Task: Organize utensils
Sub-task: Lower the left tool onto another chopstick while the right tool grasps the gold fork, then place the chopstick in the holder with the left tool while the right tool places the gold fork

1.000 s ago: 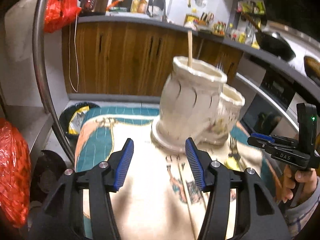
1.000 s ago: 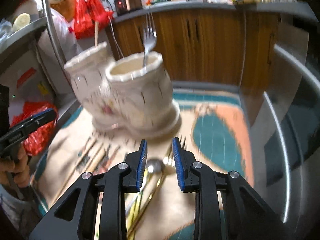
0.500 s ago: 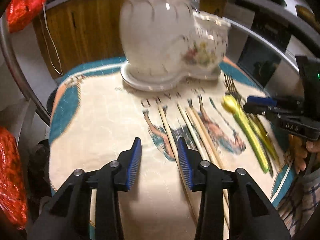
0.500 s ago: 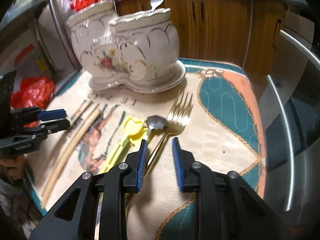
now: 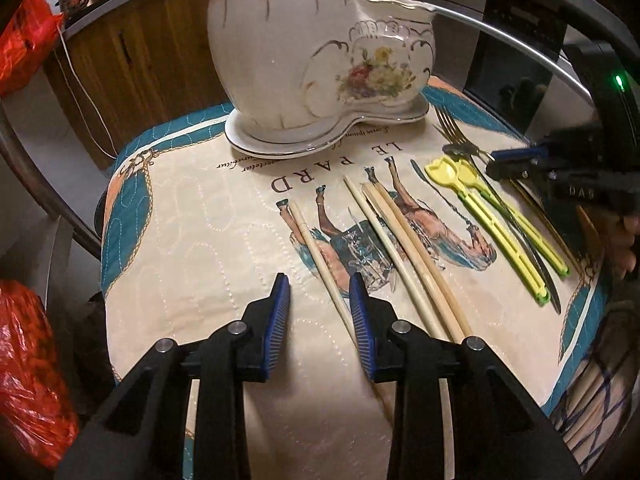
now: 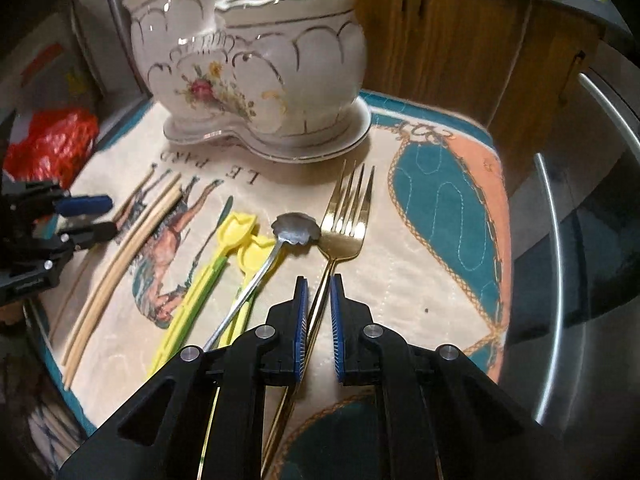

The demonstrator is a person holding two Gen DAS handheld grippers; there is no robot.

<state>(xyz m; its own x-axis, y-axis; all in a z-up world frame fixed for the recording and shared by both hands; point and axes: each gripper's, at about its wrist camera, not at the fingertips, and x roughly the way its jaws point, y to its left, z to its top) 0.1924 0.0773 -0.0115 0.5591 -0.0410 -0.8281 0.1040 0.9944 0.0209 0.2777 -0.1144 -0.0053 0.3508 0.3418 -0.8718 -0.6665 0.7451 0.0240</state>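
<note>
A white floral double-pot ceramic holder [image 5: 320, 56] stands at the far side of a printed mat [image 5: 224, 216]; it also shows in the right wrist view [image 6: 260, 68] with a utensil in it. Several pale chopsticks [image 5: 400, 252] lie on the mat. My left gripper [image 5: 319, 288] is open, low over the mat, its right finger by the leftmost chopstick [image 5: 320, 256]. My right gripper [image 6: 318, 292] is open with a narrow gap, straddling the handles of the gold forks [image 6: 346, 216]. A silver spoon [image 6: 296, 232] and yellow utensils [image 6: 224, 256] lie to its left.
Red plastic bags [image 5: 28, 344] sit at the left. A curved metal rail [image 6: 560, 240] runs along the right. Wooden cabinets [image 6: 460, 40] stand behind the mat. The mat's edges drop off at left and front.
Both grippers have come down and closer to the mat. The left one now sits by the leftmost chopstick; the right one now straddles the gold fork handles. Both jaw gaps have narrowed.
</note>
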